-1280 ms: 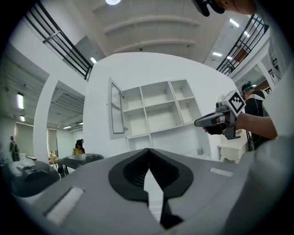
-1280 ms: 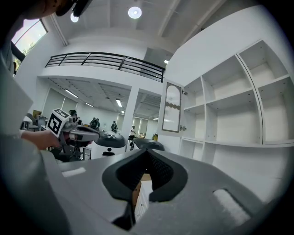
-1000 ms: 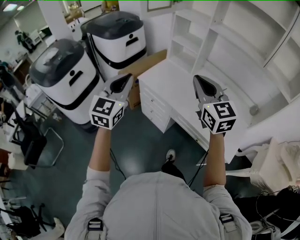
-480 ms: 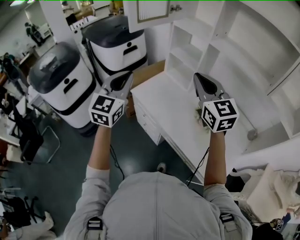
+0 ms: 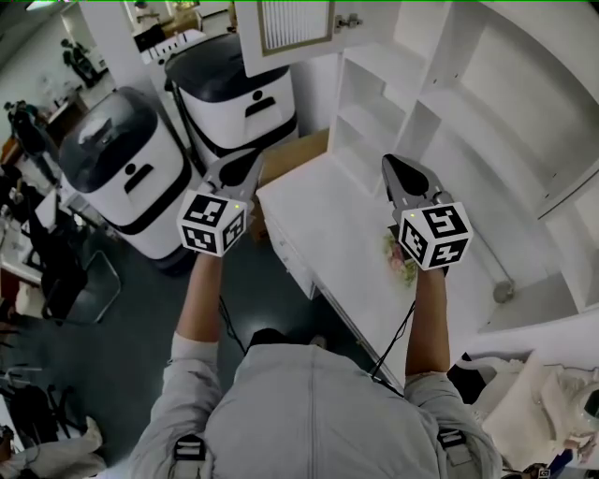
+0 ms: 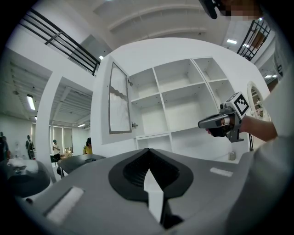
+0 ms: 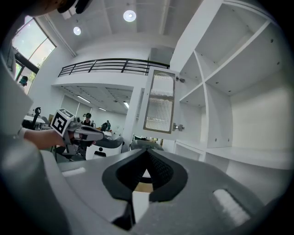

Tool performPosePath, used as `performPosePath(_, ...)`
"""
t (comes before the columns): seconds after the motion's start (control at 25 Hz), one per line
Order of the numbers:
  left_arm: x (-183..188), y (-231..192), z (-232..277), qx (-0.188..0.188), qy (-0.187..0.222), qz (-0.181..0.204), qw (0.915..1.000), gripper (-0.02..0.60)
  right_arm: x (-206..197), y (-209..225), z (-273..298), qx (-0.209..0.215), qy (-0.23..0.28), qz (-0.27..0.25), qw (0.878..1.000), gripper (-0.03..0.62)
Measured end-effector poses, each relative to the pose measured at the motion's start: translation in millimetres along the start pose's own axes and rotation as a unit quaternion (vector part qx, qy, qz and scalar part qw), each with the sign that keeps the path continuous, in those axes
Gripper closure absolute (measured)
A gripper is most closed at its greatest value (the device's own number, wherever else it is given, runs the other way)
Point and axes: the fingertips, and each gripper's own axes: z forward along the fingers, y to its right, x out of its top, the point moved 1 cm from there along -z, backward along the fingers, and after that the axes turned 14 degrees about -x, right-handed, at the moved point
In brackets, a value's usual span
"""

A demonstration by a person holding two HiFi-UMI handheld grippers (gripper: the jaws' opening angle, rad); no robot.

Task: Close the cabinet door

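Both sets of jaws are pressed together (nothing pinched), left gripper [image 5: 251, 161] and right gripper [image 5: 393, 165] alike; cabinet door [image 5: 296, 28] stands swung open beyond the white desk [image 5: 328, 220], well apart from them.

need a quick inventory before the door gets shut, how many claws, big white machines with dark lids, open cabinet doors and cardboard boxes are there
claws: 2 (left claw, right claw)
white machines with dark lids: 2
open cabinet doors: 1
cardboard boxes: 1
total: 6
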Motion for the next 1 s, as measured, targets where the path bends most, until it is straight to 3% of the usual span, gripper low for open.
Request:
performPosePath(0.4, -2, -62, 29, 0.004, 0.020, -0.010, 0.9997, 0.542, -1, 2, 52, -0.018, -0.001, 0.009, 1.000, 0.592)
performPosePath(0.88, 15, -186, 76, -0.020, 0.019, 0.014, 0.9995, 0.419, 28, -27, 133, -0.050, 0.006, 0.018, 0.999, 0.592)
performPosePath(1.0, 18, -209, 92, -0.030, 0.035, -0.004, 0.9989, 0.407, 26, -31, 141, -0.065, -0.001, 0.017, 0.998, 0.592)
